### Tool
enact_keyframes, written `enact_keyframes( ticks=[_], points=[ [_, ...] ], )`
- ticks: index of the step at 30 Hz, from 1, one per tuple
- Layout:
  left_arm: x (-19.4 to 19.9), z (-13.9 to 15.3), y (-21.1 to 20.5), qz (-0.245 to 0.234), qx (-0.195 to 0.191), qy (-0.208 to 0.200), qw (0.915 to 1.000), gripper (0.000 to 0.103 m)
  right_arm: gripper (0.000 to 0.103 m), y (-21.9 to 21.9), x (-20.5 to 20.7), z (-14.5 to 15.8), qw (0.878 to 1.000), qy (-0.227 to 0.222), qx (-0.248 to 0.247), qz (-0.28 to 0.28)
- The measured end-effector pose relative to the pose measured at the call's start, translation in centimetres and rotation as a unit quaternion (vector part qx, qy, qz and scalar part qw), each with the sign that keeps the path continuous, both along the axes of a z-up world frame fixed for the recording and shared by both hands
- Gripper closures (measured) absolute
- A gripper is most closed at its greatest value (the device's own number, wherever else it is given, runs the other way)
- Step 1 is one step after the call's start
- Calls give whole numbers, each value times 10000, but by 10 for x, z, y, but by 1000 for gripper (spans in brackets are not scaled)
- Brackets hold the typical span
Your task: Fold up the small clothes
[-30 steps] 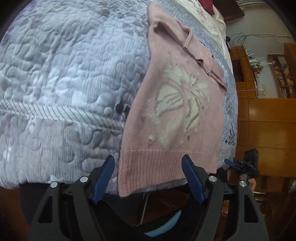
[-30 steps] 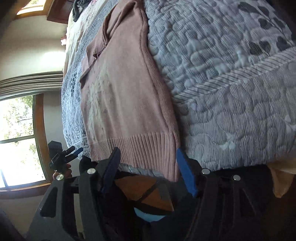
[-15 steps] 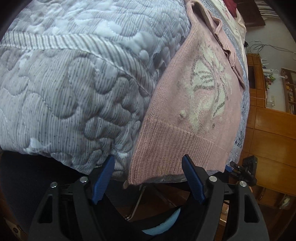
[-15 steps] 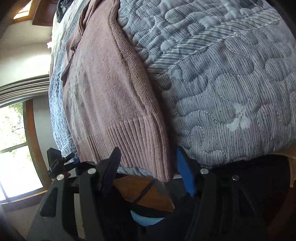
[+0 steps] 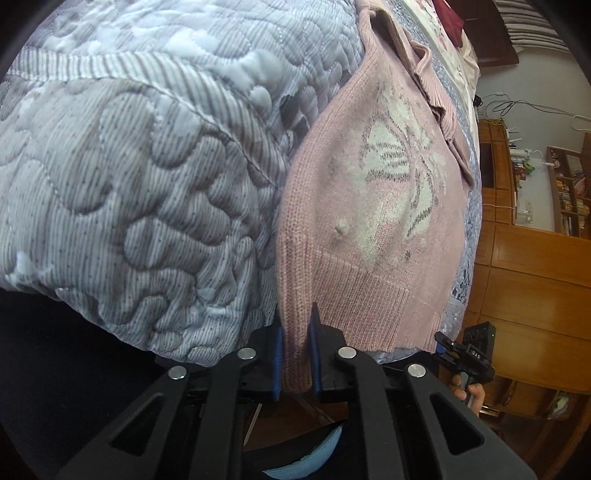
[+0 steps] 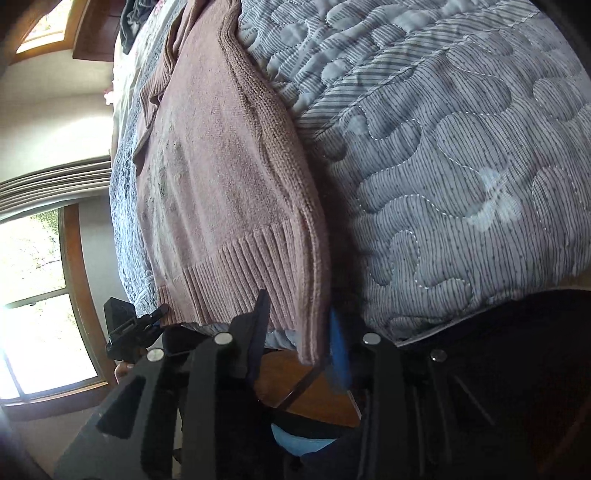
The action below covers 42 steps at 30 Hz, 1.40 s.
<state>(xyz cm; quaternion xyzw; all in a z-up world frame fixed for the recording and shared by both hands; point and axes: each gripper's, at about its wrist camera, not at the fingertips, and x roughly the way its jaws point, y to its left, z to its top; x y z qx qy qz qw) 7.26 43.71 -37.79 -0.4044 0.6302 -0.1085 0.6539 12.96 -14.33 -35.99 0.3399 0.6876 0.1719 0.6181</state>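
Note:
A pink knit sweater [image 5: 369, 221] with a cream bow pattern lies flat on the grey quilted bedspread [image 5: 147, 184], its ribbed hem at the bed's near edge. My left gripper [image 5: 295, 332] is shut on one hem corner, the fabric pinched between its blue pads. The right wrist view shows the sweater [image 6: 221, 184] from the other side. There my right gripper [image 6: 299, 321] has closed in on the opposite hem corner, which fills the gap between its fingers. Each gripper also shows small in the other's view, the right gripper [image 5: 469, 350] and the left gripper [image 6: 129, 325].
The bedspread [image 6: 461, 166] curves down over the mattress edge just in front of both grippers. Wooden cabinets [image 5: 535, 277] and shelves stand beyond the bed on one side, a bright window [image 6: 33, 295] on the other. Other clothes [image 5: 447, 14] lie at the far end of the bed.
Both grippers moved in to the hem and went from wide open to closed on its two corners.

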Motion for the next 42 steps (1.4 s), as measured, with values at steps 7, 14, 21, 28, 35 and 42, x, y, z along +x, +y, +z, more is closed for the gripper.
enact_keyframes(
  ticks=[7, 14, 21, 28, 35, 42],
  points=[
    [-8, 5, 12, 284, -183, -167, 9993, 95, 94, -20, -6, 3, 9998, -177, 21, -116],
    [-18, 18, 18, 505, -429, -437, 9968, 95, 95, -27, -10, 18, 9986, -383, 284, -217],
    [-17, 56, 25, 712, -901, -924, 9891, 95, 95, -39, -7, 50, 9929, -702, 822, -506],
    [12, 95, 32, 884, -1216, -1303, 9800, 95, 95, -48, 17, 84, 9843, -1010, 1227, -764],
    [57, 118, 38, 1009, -1437, -1445, 9738, 95, 95, -53, 57, 111, 9766, -1289, 1422, -968],
    [138, 120, 52, 1180, -1406, -1367, 9735, 95, 95, -44, 134, 122, 9748, -1408, 1288, -1157]
  ],
)
